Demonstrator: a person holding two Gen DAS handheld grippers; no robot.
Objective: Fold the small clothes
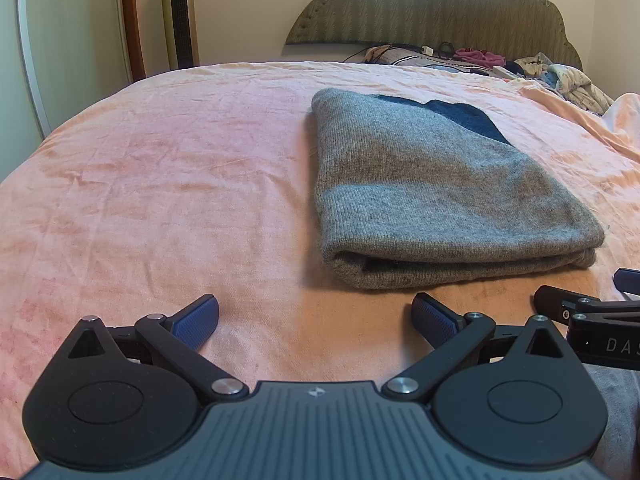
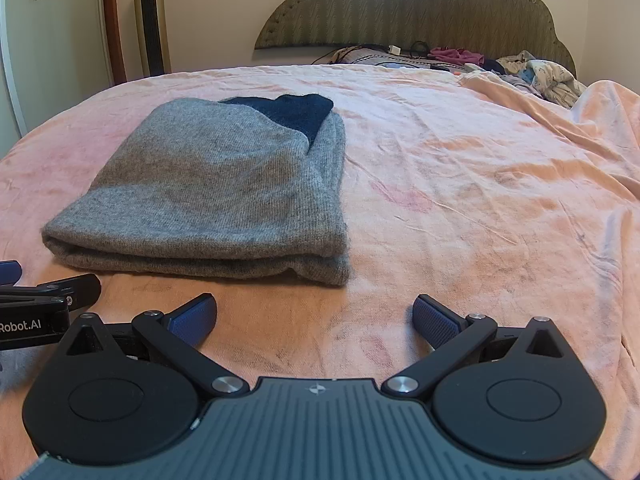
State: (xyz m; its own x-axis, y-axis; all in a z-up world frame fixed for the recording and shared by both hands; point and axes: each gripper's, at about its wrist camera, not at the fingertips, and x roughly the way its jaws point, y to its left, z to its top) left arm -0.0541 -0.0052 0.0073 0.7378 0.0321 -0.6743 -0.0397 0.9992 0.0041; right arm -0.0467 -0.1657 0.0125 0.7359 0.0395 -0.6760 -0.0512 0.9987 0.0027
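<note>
A grey knit garment [image 1: 432,184] lies folded flat on the pink bedspread [image 1: 160,168], with a dark blue part showing at its far end. It also shows in the right wrist view [image 2: 224,188]. My left gripper [image 1: 316,316] is open and empty, just short of the garment's near edge and to its left. My right gripper [image 2: 316,316] is open and empty, near the garment's right near corner. Each gripper's edge shows in the other's view: the right one [image 1: 592,312] and the left one [image 2: 44,304].
A padded headboard [image 1: 436,4] stands at the far end. Loose clothes and cables [image 1: 480,58] pile up by it. A tower fan [image 1: 178,12] and a wardrobe stand at the far left. The bedspread bunches up at the right [image 2: 600,120].
</note>
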